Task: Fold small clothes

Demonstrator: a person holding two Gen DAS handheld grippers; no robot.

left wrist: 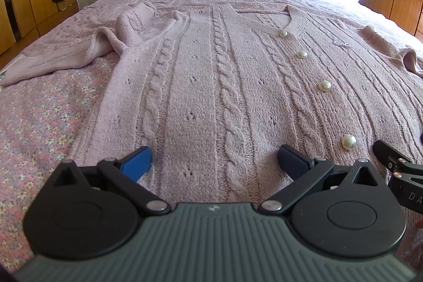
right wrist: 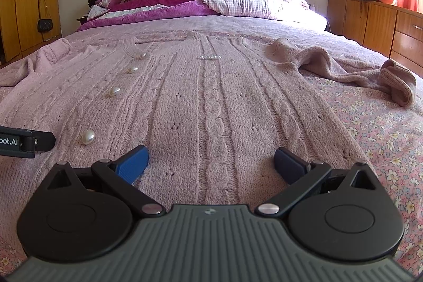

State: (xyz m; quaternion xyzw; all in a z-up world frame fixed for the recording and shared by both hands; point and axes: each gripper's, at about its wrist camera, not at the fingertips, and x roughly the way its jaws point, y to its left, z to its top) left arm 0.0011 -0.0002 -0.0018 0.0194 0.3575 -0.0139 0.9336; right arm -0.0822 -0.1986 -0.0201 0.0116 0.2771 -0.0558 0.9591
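Our left gripper (left wrist: 215, 160) has its jaws spread wide, low over the hem of the pink cardigan (left wrist: 211, 75); our right gripper (right wrist: 211, 160) is spread likewise just beside it. The cardigan lies flat, front up, on the floral bedspread (right wrist: 370, 123), pearl buttons (left wrist: 349, 141) between us, sleeves rumpled outward.
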